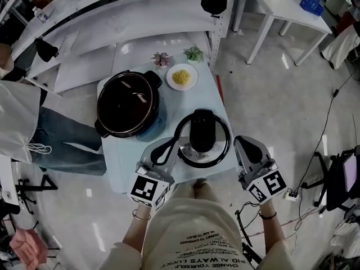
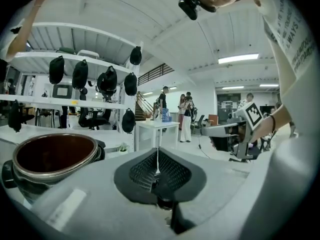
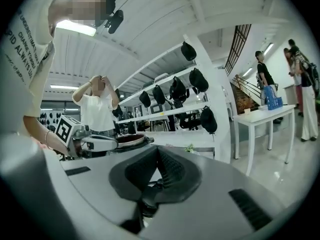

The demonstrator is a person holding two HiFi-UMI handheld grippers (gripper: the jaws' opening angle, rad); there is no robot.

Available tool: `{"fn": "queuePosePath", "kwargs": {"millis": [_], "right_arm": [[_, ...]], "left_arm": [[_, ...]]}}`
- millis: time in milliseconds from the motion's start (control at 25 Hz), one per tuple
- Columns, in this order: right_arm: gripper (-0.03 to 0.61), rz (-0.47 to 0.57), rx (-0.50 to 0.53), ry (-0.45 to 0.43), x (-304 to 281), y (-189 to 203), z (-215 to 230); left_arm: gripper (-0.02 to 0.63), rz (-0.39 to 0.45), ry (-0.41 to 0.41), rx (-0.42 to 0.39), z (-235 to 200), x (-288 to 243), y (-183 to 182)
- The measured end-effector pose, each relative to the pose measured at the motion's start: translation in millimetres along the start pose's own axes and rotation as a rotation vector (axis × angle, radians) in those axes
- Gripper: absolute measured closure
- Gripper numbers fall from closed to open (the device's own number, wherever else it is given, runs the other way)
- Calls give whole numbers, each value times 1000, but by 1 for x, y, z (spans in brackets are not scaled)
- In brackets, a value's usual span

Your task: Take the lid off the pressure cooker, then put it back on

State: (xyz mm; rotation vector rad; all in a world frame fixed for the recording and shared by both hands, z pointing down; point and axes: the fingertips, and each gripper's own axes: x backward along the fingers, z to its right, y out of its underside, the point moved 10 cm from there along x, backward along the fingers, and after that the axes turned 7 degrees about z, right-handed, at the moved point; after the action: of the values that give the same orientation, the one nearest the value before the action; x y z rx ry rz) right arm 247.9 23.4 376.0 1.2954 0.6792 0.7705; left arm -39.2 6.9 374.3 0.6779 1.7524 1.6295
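Lid (image 1: 202, 136) off and lying flat at the near edge of the bench (image 1: 214, 100). The open pressure cooker (image 1: 126, 103) stands just left of the lid, farther from the person. Left gripper (image 1: 162, 151) and right gripper (image 1: 246, 146) flank the lid. Both pairs of fingers are pressed together with nothing between them.

Large open laboratory or workshop hall: white shelves (image 2: 75, 102) hung with rows of black bags (image 2: 107, 81), white work tables (image 1: 275, 1), a staircase (image 2: 152, 74), ceiling strip lights (image 2: 239, 59), a polished floor (image 1: 281, 106).
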Motion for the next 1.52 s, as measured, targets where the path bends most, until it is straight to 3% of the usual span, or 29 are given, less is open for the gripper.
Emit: {"fn": "queuePosePath", "kwargs": {"millis": [280, 320, 360, 440, 600, 680, 1000, 1280, 1520], "right_arm": [[566, -4, -7, -30, -5, 2, -9], [536, -10, -14, -34, -6, 5, -9], [484, -17, -22, -41, -6, 7, -10], [453, -33, -29, -59, -8, 12, -11], [332, -74, -15, -108, -12, 20, -12], [307, -98, 5, -136, -15, 24, -11], [278, -213, 102, -242, -28, 41, -4], [270, -289, 130, -347, -42, 57, 9], [268, -361, 144, -442, -57, 80, 19]], "left_arm": [[583, -17, 114, 0, -9, -4, 4], [580, -25, 138, 6, -10, -5, 6], [546, -33, 160, 8, -10, -7, 8], [457, -45, 197, 11, -11, -10, 10], [371, -75, 275, -14, -11, -16, 15], [341, -94, 319, -27, -10, -20, 18], [313, -192, 467, -130, -9, -39, 38], [310, -278, 526, -202, -6, -57, 56], [310, -372, 552, -211, -5, -73, 79]]}}
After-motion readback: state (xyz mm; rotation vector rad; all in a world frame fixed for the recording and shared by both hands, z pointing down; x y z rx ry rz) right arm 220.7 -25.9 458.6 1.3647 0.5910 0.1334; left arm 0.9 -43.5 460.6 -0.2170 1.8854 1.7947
